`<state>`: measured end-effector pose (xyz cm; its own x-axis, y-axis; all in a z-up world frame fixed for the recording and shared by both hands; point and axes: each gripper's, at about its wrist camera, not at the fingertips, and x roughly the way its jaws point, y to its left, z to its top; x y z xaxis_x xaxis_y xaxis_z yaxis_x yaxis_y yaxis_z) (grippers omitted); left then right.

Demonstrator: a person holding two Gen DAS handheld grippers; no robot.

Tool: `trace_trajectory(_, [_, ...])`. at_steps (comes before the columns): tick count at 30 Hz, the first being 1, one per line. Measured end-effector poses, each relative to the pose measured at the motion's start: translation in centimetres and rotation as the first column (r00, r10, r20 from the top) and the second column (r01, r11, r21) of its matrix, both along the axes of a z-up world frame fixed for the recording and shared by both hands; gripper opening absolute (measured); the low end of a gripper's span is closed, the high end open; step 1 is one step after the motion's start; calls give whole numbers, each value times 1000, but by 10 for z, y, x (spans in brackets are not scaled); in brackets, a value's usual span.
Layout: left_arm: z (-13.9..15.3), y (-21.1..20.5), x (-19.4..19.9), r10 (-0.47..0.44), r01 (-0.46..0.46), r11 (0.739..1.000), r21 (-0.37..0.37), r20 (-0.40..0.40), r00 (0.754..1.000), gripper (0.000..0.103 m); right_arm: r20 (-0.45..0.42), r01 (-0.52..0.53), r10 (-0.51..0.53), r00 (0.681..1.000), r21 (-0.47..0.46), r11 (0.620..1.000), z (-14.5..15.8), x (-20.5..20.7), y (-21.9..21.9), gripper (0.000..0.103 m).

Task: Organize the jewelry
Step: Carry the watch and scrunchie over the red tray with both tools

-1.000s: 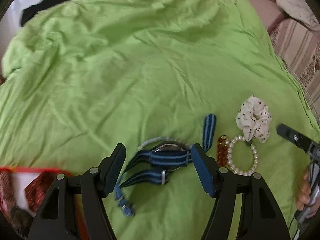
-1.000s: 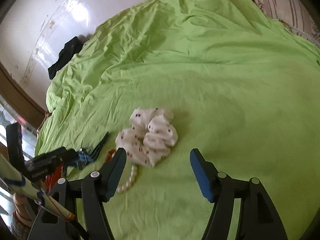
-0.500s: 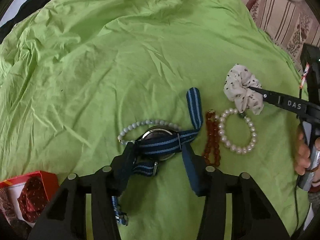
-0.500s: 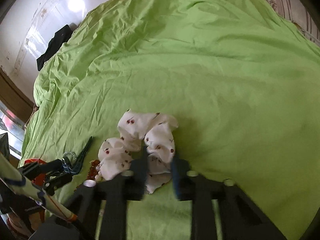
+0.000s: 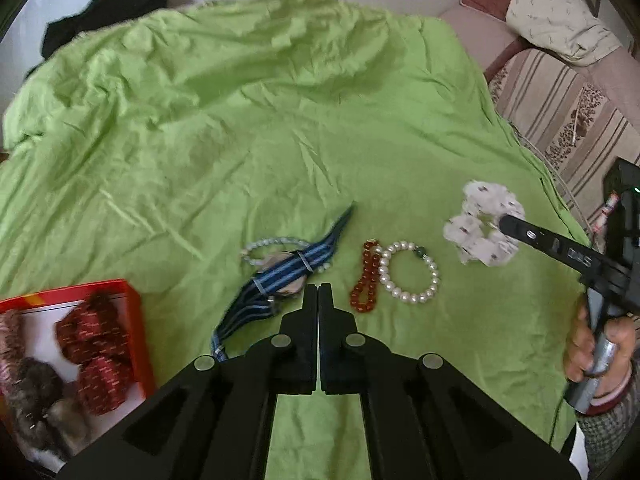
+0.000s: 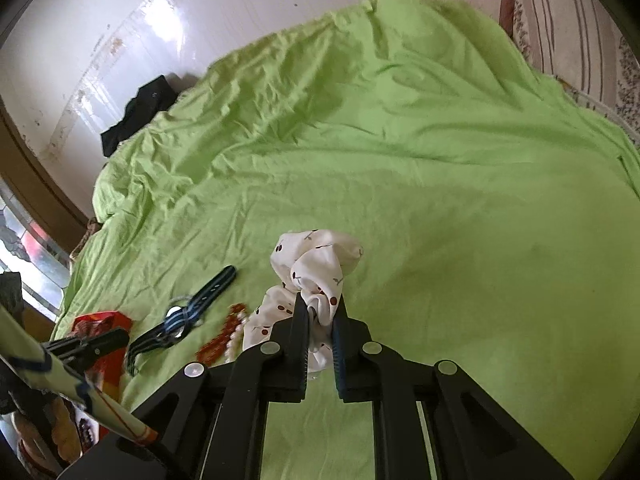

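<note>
On the green bedsheet (image 5: 240,140) lie a blue-striped watch (image 5: 280,276), a pale bead bracelet (image 5: 268,244), an amber bead bracelet (image 5: 366,280) and a pearl bracelet (image 5: 408,272). My left gripper (image 5: 318,292) hovers just right of the watch strap. Its jaws are closing and meet, with nothing seen between them. My right gripper (image 6: 320,312) is closing its jaws on a white cherry-print scrunchie (image 6: 316,264), which bunches up above the fingertips. In the left wrist view the right gripper (image 5: 508,224) pinches that scrunchie (image 5: 472,228) at the right.
A red box (image 5: 132,320) with red and furry scrunchies sits at the lower left. A black garment (image 5: 108,4) lies at the sheet's far edge. A striped sofa (image 5: 560,100) borders the right side. A person's hand (image 5: 588,344) holds the right gripper's handle.
The left gripper's jaws went from wide around the watch to closed, and it drew back from it. The right gripper's jaws closed on the scrunchie and raised it.
</note>
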<state>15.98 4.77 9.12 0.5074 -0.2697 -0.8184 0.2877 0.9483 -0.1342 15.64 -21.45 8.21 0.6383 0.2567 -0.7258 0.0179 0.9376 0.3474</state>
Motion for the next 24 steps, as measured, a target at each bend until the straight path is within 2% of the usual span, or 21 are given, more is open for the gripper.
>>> trace_trajectory(1, [2, 3, -1, 18, -19, 1000, 17, 8, 1000, 3, -1, -9, 9, 1000, 9, 1000, 3, -5, 1, 11])
trace_trajectory(3, [0, 8, 1, 44, -44, 998, 51, -4, 999, 27, 2, -26, 26, 1000, 25, 999, 8, -15, 3, 11])
trace_trajectory(4, [-2, 11, 2, 51, -51, 997, 61, 2, 999, 52, 6, -40, 39, 999, 28, 999, 10, -22, 5, 11])
trace_trajectory(5, [-4, 12, 3, 58, -59, 995, 75, 22, 998, 62, 7, -51, 50, 999, 31, 998, 10, -27, 7, 11])
trace_trajectory(7, [-11, 12, 9, 56, -60, 993, 100, 44, 997, 63, 9, -81, 81, 997, 46, 996, 9, -38, 12, 11])
trace_trajectory(11, [-37, 5, 33, 23, -21, 992, 121, -10, 1000, 63, 4, -119, 119, 993, 55, 991, -1, -47, 21, 11])
trace_trajectory(15, [-70, -3, 56, -5, 13, 985, 175, -43, 999, 63, -8, -137, 138, 990, 62, 989, -14, -45, 25, 11])
trace_trajectory(19, [-86, -6, 62, -26, 36, 987, 154, -69, 997, 63, -17, -141, 143, 990, 65, 988, -23, -37, 25, 11])
trace_trajectory(22, [-82, -9, 59, -26, 35, 989, 145, -63, 998, 45, -21, -144, 145, 989, 68, 987, -29, -34, 26, 11])
trace_trajectory(24, [-77, -10, 56, -9, 18, 989, 148, -57, 998, 42, -21, -145, 146, 989, 60, 988, -30, -35, 28, 11])
